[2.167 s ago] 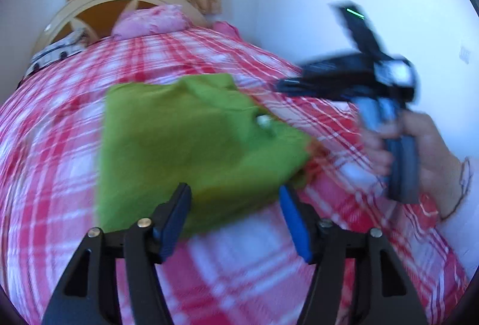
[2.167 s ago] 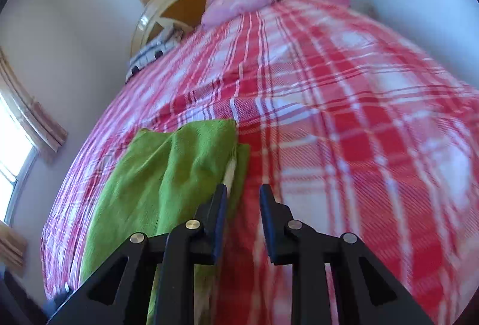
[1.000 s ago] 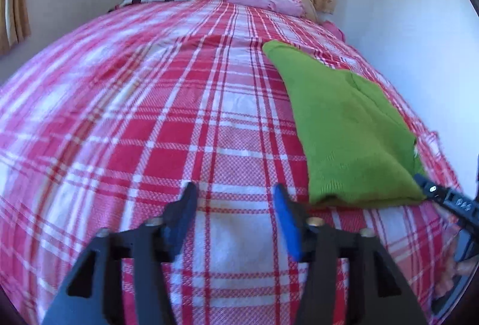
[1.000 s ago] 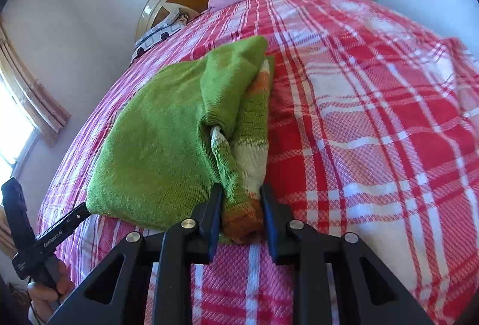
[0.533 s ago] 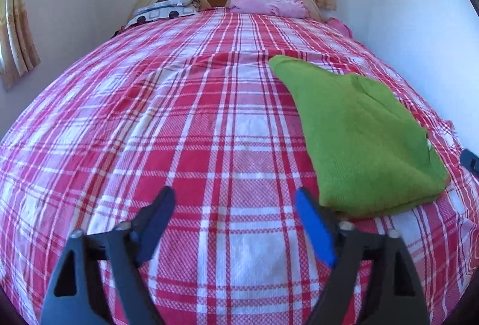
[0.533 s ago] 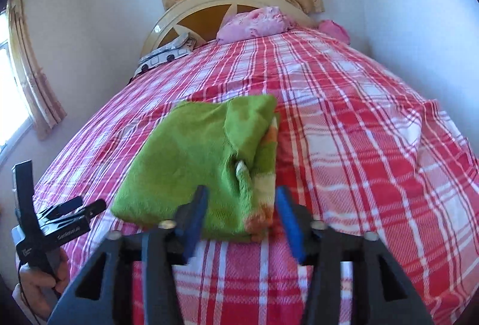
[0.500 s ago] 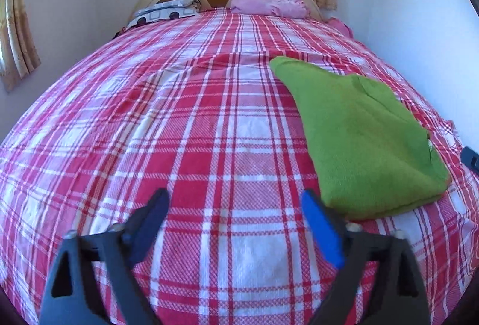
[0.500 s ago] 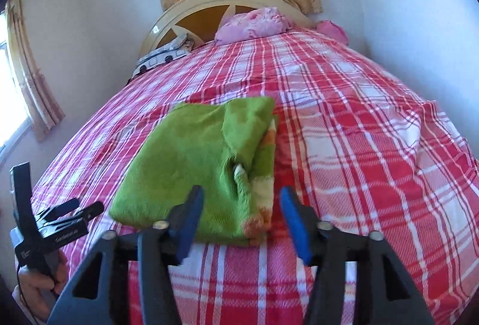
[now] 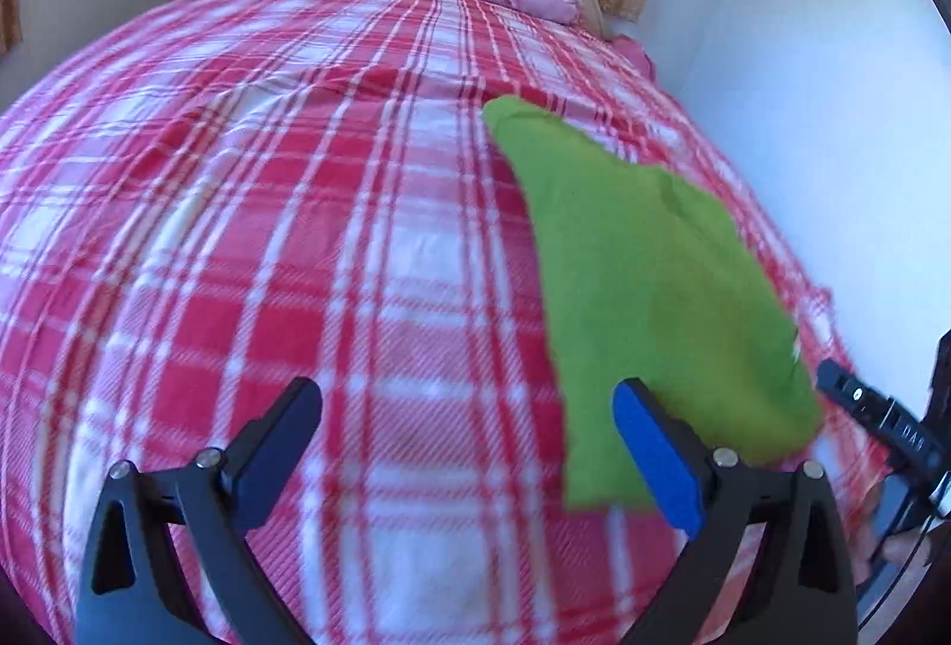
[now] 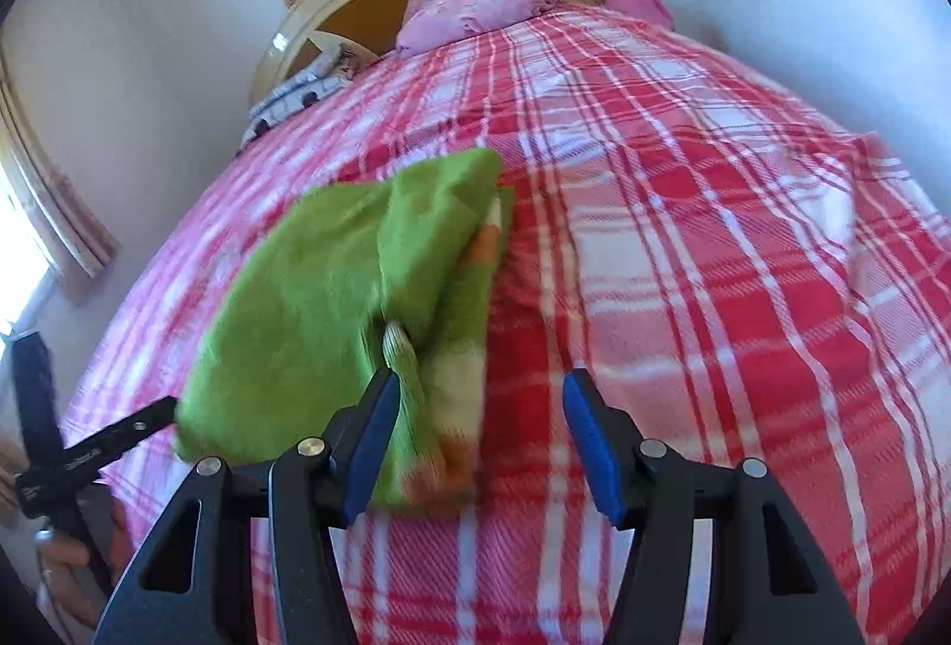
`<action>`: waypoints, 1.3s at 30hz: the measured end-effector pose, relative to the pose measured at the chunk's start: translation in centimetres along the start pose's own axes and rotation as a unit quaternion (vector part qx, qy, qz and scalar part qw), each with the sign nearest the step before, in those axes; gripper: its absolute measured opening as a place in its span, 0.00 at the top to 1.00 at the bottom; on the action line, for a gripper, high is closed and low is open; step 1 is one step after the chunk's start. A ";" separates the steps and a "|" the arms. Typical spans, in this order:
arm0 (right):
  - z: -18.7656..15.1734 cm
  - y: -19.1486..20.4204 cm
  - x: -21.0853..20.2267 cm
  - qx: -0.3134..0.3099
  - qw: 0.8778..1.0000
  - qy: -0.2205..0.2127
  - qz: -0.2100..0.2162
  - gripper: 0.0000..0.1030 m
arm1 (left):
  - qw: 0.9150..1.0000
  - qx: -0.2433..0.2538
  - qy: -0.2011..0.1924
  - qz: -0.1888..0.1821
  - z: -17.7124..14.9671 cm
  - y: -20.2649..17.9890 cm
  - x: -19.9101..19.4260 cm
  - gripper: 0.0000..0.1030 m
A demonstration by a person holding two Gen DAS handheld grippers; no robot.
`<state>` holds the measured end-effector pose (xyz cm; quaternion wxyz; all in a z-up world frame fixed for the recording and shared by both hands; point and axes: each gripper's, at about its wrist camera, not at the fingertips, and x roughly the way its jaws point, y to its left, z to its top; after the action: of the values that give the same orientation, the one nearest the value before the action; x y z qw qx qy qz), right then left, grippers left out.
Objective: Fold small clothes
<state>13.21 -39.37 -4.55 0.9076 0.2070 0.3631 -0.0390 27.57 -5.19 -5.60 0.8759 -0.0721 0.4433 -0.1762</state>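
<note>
green sweater [image 10: 309, 288]: folded, on the bed [image 10: 683, 241], below pink pillow [image 10: 475, 15] | left hand-held gripper [image 9: 469, 443]: wide, empty | right hand-held gripper [image 10: 475, 443]: opening, empty, sweater edge between jaws | handling: soft, light, limp; take by folded edge.

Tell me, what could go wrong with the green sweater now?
The green sweater lies near the edge of the bed, so a bump might slide it off. Its loose cuff pokes out near the right gripper, whose jaws are opening, and could snag, undoing the fold.
</note>
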 end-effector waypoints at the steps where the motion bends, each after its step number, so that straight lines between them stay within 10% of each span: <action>1: 0.9 -0.1 0.3 0.007 1.000 -0.003 0.014 0.34 | 1.000 -0.002 -0.003 -0.011 1.2 -0.7 0.4 0.02; 13: 7.0 -0.3 10.1 0.027 0.998 0.051 0.039 0.26 | 0.995 -0.035 0.074 -0.053 6.4 -4.8 9.7 0.25; 21: 5.8 -0.7 12.3 -0.001 0.997 0.058 0.050 0.28 | 0.999 0.014 0.034 -0.031 4.8 -5.9 9.9 0.24; 28: 5.4 0.6 12.2 -0.034 0.996 0.056 0.060 0.58 | 0.999 0.031 0.023 -0.026 4.8 -6.0 9.9 0.26; 39: 5.3 -0.3 12.6 -0.010 0.996 0.055 0.072 0.51 | 0.998 0.068 -0.001 -0.005 4.8 -7.1 10.0 0.31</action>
<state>25.84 -40.75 -9.71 0.8890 0.2251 0.3967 0.0416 35.13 -15.63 -8.24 0.8781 -0.0150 0.4294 -0.2106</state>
